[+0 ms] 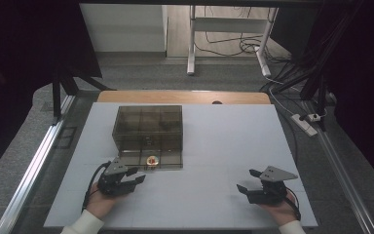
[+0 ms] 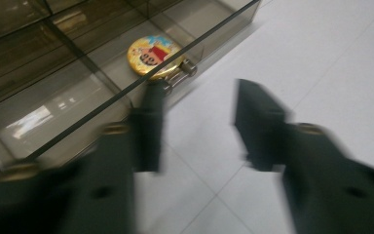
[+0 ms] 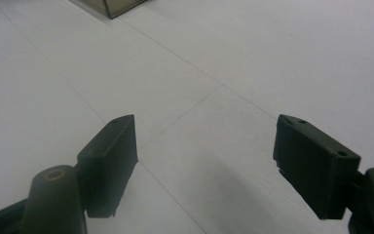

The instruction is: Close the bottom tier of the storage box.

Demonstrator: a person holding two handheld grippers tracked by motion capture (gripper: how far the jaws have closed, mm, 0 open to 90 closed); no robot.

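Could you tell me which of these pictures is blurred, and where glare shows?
Left gripper view: the left tool is smeared by motion blur, with glare patches on the box floor; the badge stays fairly sharp. Right gripper view: crisp, evenly lit. High view: sharp, with dark edges.

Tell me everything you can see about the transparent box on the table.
The box looks like smoky, see-through plastic. Inner walls divide it into a grid of compartments. Its lid appears folded open toward the far side, lying flat. It rests on the white table, left of the middle. A small metal latch sits on its front edge. One front compartment holds a round yellow badge with a red picture; the other compartments look empty. The left gripper is just before the front edge, apparently not touching it.
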